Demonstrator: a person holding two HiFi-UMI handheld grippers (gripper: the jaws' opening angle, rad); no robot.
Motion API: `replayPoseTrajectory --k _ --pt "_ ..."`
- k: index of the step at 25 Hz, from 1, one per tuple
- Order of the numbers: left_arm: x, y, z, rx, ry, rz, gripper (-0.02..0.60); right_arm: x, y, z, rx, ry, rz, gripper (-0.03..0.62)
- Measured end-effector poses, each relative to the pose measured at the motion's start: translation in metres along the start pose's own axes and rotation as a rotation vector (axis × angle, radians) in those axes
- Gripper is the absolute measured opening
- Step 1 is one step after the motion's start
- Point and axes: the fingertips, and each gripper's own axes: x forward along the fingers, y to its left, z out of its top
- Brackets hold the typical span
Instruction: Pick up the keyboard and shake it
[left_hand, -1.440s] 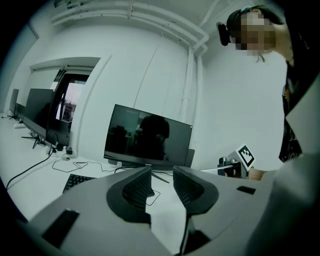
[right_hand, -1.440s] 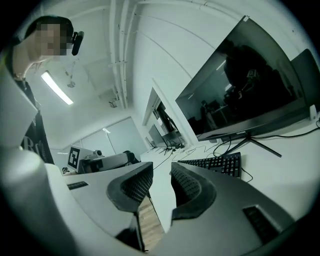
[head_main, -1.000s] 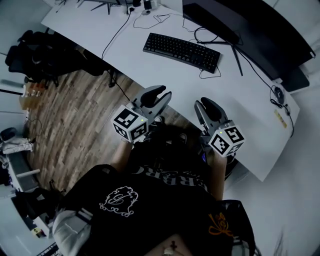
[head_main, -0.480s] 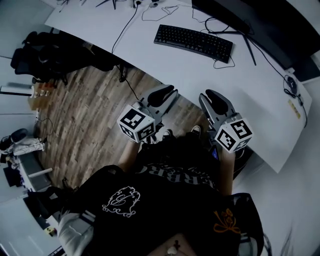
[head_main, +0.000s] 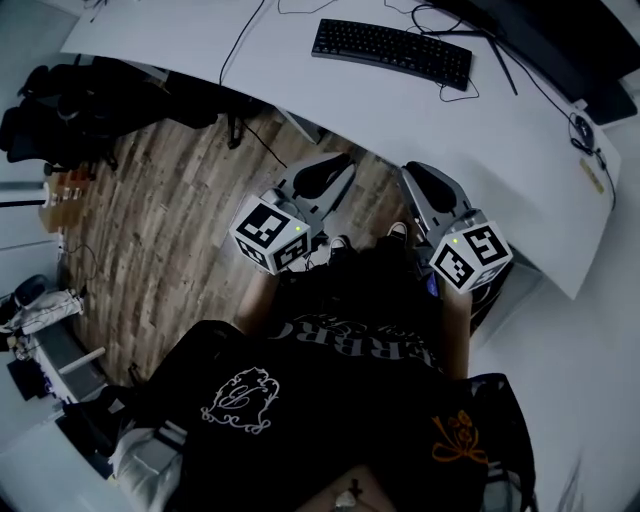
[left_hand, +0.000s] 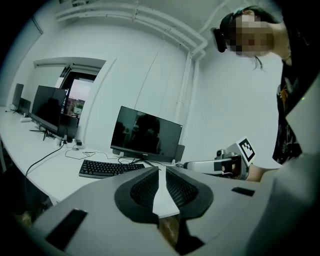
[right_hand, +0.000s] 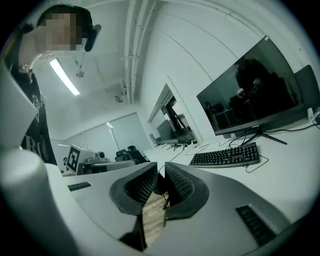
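The black keyboard lies on the white desk, far ahead of both grippers; it also shows in the left gripper view and the right gripper view. My left gripper hangs over the wooden floor in front of the desk edge. Its jaws are shut with nothing between them. My right gripper is beside it at the desk edge; its jaws are closing, with a narrow gap left and nothing in it.
A dark monitor stands behind the keyboard, with cables trailing over the desk and down to the floor. A small dark mouse-like device lies at the right end. Black chairs stand left, over wooden floor.
Both grippers' jaws have narrowed. The keyboard and desk have slid up and away in the head view. The grippers have kept their place in front of the person's body.
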Motion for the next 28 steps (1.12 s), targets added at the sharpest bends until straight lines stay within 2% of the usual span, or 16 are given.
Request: replayPoseTrajectory --k 13,28 --pt "-0.06 -0.012 -0.004 0.024 -0.055 -0.116 0.058 0.0 0.069 -0.027 -0.055 -0.016 -0.068 0.012" --pt "-0.081 -0.039 -0.015 0.059 -0.045 -0.183 0.058 -0.017 0.084 -0.043 -0.113 0.017 -0.114 0.012"
